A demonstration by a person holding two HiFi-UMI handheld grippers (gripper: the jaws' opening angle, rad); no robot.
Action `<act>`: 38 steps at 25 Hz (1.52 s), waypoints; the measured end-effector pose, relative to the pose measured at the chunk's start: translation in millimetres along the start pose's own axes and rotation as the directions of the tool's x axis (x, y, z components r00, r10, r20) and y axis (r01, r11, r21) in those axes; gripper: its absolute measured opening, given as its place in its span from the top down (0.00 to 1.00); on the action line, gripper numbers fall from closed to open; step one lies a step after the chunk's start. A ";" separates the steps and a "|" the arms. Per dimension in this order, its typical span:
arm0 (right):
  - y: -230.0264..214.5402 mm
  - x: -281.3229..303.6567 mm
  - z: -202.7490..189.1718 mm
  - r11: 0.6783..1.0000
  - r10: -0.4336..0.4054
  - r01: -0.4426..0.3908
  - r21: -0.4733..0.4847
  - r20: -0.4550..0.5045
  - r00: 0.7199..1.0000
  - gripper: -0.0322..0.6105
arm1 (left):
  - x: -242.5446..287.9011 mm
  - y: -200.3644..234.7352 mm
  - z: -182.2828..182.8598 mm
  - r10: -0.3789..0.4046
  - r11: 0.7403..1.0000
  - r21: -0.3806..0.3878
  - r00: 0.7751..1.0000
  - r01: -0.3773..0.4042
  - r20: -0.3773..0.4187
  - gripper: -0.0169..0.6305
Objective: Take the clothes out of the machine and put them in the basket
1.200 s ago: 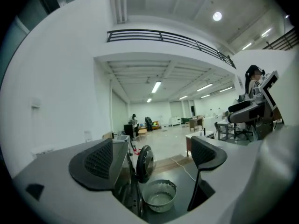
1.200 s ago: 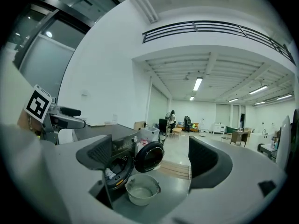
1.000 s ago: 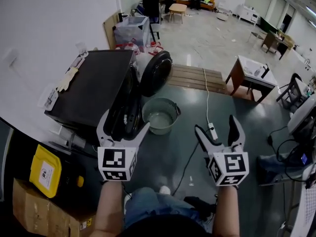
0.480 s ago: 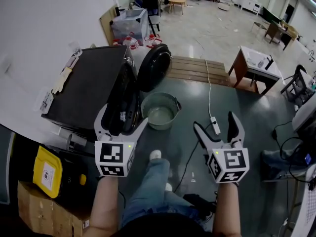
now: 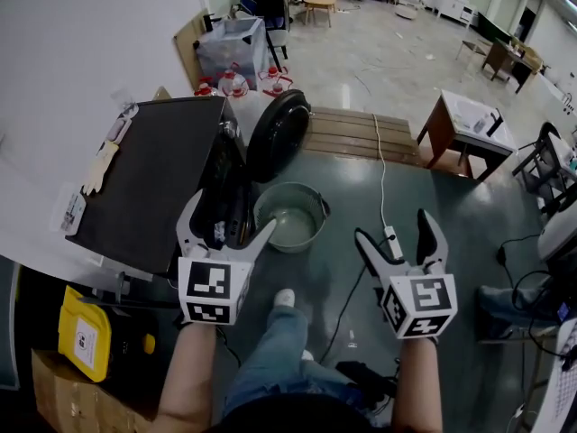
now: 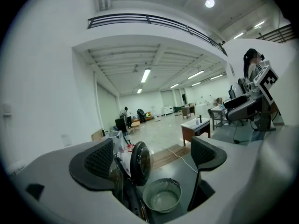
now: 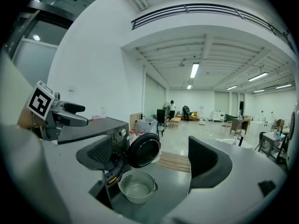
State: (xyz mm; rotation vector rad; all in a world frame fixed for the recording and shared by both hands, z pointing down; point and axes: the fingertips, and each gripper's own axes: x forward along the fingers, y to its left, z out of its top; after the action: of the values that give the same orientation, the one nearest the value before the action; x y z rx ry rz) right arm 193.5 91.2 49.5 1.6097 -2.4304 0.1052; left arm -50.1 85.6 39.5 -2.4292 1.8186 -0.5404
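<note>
The left gripper [image 5: 230, 216] and right gripper [image 5: 394, 228], jaws spread and empty, had advanced toward the machine [image 5: 149, 183]. Its door [image 5: 278, 135] hung open beside the empty basket [image 5: 317, 207]. No clothes showed, so unloading hadn't begun.

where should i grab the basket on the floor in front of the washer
Probably grip the basket at its rim from above, on the side away from the washing machine: it stands upright, mouth open, and the thin wall fits between jaws.
</note>
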 end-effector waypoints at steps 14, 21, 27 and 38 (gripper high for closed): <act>-0.9 193.6 29.2 1.000 0.001 -0.002 -0.012 -0.069 0.998 0.16 | 165.8 101.7 -11.9 -0.056 0.998 -0.039 0.998 0.055 -0.041 0.17; 9.0 248.1 15.5 1.000 0.015 -0.017 -0.012 -0.126 0.992 0.16 | 207.3 123.0 -35.9 -0.084 0.994 -0.081 0.994 0.078 -0.068 0.17; 11.3 264.0 -13.2 1.000 0.024 -0.025 -0.002 -0.192 0.981 0.16 | 224.4 118.2 -68.7 -0.106 0.988 -0.127 0.987 0.091 -0.119 0.17; 12.7 267.4 -79.2 0.997 0.073 -0.068 0.025 -0.302 0.951 0.16 | 233.2 80.3 -134.6 -0.146 0.976 -0.191 0.962 0.102 -0.232 0.17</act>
State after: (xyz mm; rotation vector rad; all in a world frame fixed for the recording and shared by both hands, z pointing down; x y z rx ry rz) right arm 93.6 -130.0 187.4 1.3938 -2.2526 0.3549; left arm -109.0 -136.3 201.5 -2.7180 1.8850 -0.7491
